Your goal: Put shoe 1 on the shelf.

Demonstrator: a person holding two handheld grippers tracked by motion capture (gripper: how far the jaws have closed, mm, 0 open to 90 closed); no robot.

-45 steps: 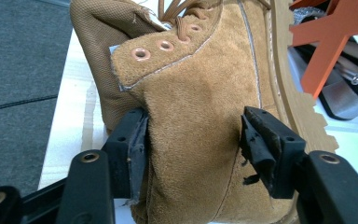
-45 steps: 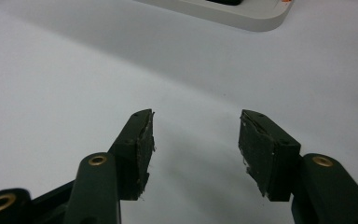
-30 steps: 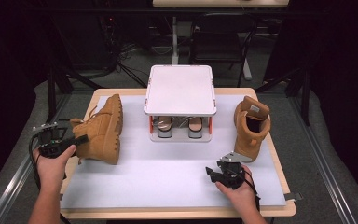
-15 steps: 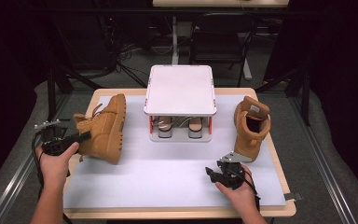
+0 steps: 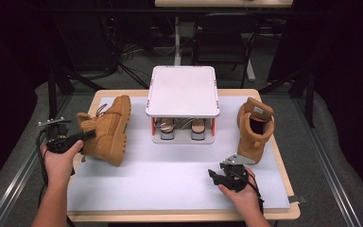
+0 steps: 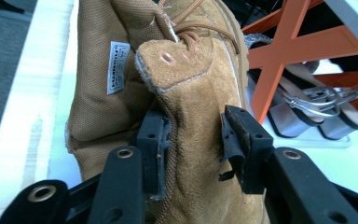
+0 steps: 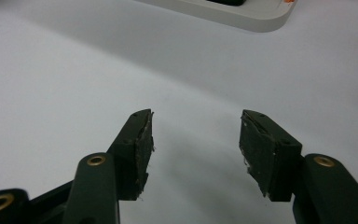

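Observation:
A tan suede boot lies tilted on the left of the white mat, its sole turned toward the rack. My left gripper reaches in from the left, and in the left gripper view its jaws have just been closing. The boot's ankle collar fills the gap between them and both pads touch the suede. A second tan boot stands upright at the right. Just in front of it my right gripper rests low over the mat, and in the right gripper view it is open with nothing between its fingers.
A white-topped shoe rack with orange legs stands at the middle back, with a pair of silver sandals under it. The white mat covers the wooden table. Chairs and cables lie beyond the far edge.
My left hand has moved right toward the boot's ankle, and the jaws have narrowed around the collar. The right hand and the other boot have stayed put.

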